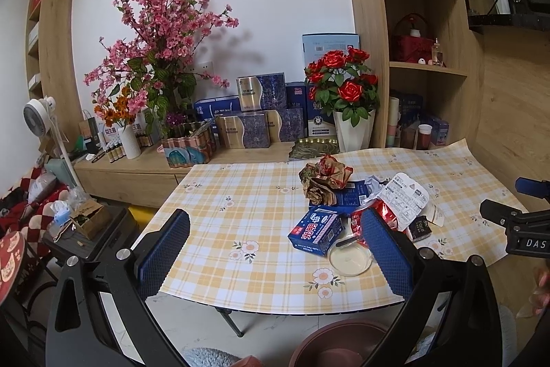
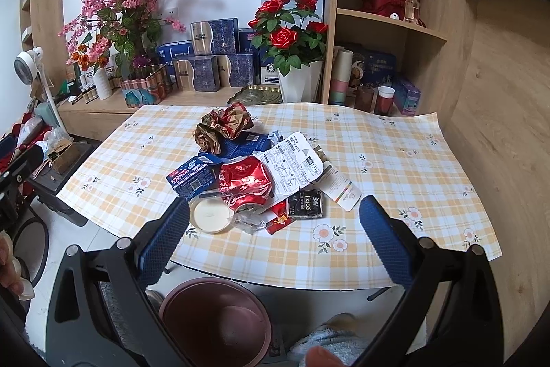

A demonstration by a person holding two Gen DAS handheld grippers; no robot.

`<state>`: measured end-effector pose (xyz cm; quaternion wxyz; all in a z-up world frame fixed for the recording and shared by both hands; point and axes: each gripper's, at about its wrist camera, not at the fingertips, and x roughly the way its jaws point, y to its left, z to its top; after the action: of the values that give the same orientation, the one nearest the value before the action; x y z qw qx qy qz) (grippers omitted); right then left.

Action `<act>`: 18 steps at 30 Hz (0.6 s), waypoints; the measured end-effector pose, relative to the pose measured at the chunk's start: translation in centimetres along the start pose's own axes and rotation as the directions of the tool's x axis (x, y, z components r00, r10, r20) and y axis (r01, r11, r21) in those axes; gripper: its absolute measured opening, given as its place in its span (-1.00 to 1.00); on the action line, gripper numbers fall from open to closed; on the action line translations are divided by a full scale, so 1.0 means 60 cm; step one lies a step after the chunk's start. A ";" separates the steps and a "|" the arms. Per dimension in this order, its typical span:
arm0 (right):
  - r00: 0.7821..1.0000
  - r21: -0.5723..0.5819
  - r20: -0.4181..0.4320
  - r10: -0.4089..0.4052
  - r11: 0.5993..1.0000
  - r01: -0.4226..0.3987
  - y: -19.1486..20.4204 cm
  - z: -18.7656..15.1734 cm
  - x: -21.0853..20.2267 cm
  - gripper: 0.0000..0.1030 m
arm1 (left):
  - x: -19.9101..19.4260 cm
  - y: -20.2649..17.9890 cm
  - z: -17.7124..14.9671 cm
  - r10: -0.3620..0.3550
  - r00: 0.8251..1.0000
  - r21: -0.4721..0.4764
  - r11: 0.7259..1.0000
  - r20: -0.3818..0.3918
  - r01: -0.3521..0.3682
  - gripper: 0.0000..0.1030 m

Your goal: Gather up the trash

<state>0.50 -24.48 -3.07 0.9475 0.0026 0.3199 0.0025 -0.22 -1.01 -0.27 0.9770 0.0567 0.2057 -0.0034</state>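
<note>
Trash pile [image 2: 254, 174] midtable, crushed can [image 2: 245, 183] mouth toward camera, both fingers released

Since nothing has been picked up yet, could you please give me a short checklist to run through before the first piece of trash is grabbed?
1. Left gripper open and empty: ok, fingers spread wide with nothing between them.
2. Right gripper open and empty: ok, likewise spread.
3. Trash within easy view: ok, the crushed red can, blue carton and round clear lid lie in one pile on the checked tablecloth.
4. Bin ready: ok, the brown bin sits open below the table's near edge.
5. Can free to lift: not ok, a white printed sheet overlaps its side.
6. Bin contents: cannot tell, the inside is only partly visible.
</note>
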 end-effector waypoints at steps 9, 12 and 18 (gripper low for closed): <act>1.000 0.001 -0.002 -0.001 1.000 0.001 0.002 -0.001 -0.001 0.89 | 0.000 -0.004 -0.001 -0.004 1.000 -0.001 1.000 -0.004 0.004 0.89; 1.000 0.003 -0.006 -0.002 1.000 0.002 0.000 -0.002 0.001 0.89 | 0.001 -0.003 -0.003 -0.012 1.000 -0.003 1.000 -0.010 0.012 0.89; 0.999 0.057 -0.036 -0.014 0.998 0.016 -0.017 -0.012 0.018 0.89 | 0.019 0.005 -0.015 -0.095 0.995 -0.006 0.995 -0.009 0.095 0.89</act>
<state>0.92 -25.51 -4.31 0.9411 0.0274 0.3366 -0.0136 0.45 -0.60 -1.52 0.9749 0.0441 0.2128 -0.0492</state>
